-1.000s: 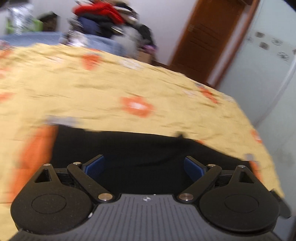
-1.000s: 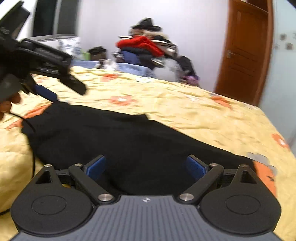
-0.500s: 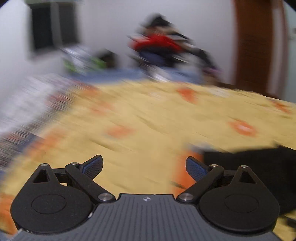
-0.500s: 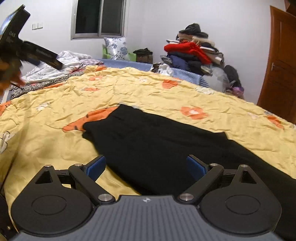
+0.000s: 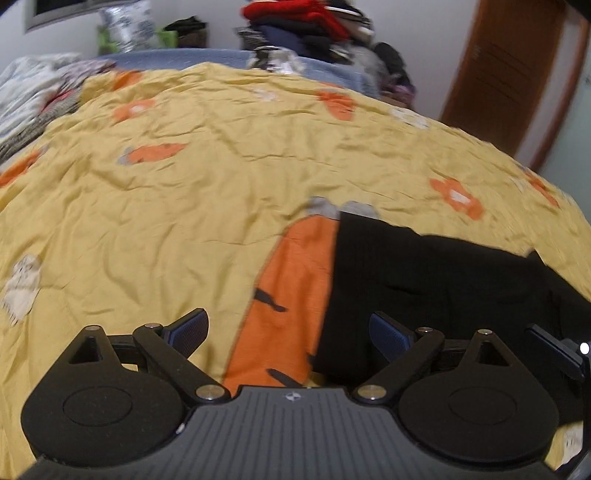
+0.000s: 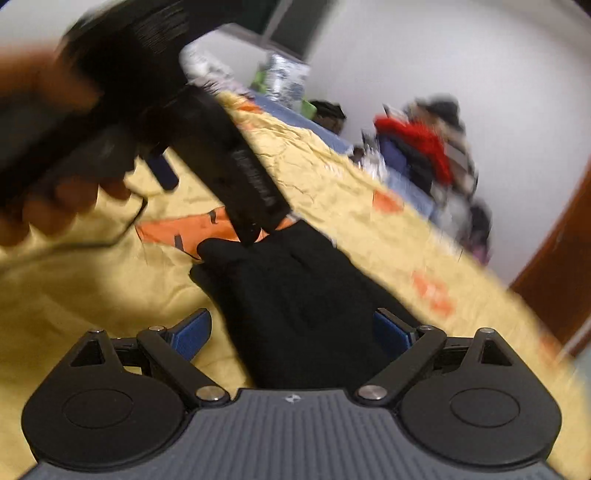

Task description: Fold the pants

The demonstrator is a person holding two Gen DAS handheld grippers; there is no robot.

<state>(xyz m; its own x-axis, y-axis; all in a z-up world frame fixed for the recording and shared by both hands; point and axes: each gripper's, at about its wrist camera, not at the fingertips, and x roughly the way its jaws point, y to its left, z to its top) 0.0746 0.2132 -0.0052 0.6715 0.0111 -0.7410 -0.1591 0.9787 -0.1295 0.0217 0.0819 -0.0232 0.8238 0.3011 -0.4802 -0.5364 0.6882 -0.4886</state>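
**Both grippers wide over one end of the pants**

Left gripper (image 5: pixel 288 332) hovers with its jaws spread and nothing between them, over an orange patch of the quilt (image 5: pixel 184 206), and the edge of the pants (image 5: pixel 424 280) lies just right of its centre. Moving right, the black pants stretch flat across the yellow quilt toward the far side of the bed. In the right wrist view our hand (image 6: pixel 55 199) carries the left gripper in close above the near end of the cloth, while our right gripper (image 6: pixel 291 328) also stands wide and empty, with the pants running up between its blue pads (image 6: pixel 192 332).

We judge the step in hand to be taking hold of this end. To do it well we should set both grippers on the same edge, well apart, pinch every layer but not the quilt, then lift level so the fold lands square.

No containers show clearly; the heap of clothes (image 5: pixel 306 22) beyond the bed sits loose.
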